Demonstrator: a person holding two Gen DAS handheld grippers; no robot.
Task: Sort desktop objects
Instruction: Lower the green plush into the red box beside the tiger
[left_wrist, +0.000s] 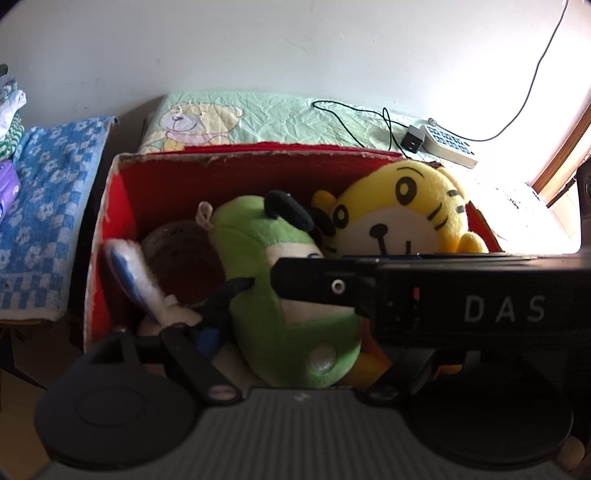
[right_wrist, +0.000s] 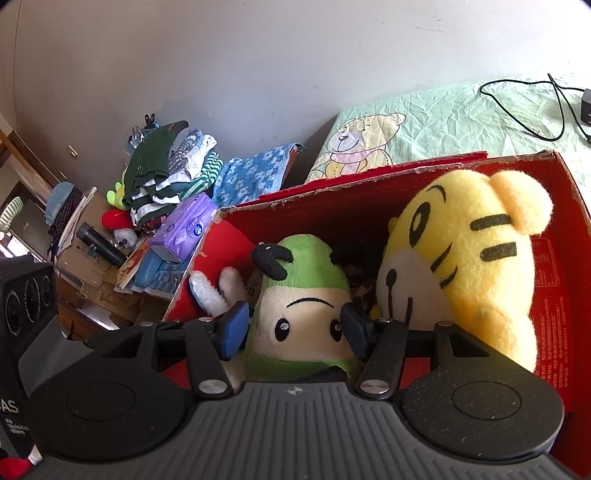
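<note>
A red cardboard box (left_wrist: 122, 206) holds a green plush toy (left_wrist: 280, 295), a yellow tiger plush (left_wrist: 413, 210), a tape roll (left_wrist: 177, 251) and a blue and white brush (left_wrist: 136, 273). In the right wrist view my right gripper (right_wrist: 295, 328) is shut on the green plush (right_wrist: 303, 295), its blue pads (right_wrist: 232, 328) pressing both sides of the face inside the box (right_wrist: 554, 266), next to the tiger (right_wrist: 461, 251). My left gripper (left_wrist: 280, 332) is over the box; the right device hides its right finger, and the plush lies between its fingers.
The box stands on a green bear-print cloth (left_wrist: 258, 118) with a power strip (left_wrist: 448, 146) and black cable (left_wrist: 351, 122). A blue towel (left_wrist: 48, 192) lies left. Folded clothes (right_wrist: 166, 170), a purple tissue pack (right_wrist: 184, 225) and clutter sit beyond.
</note>
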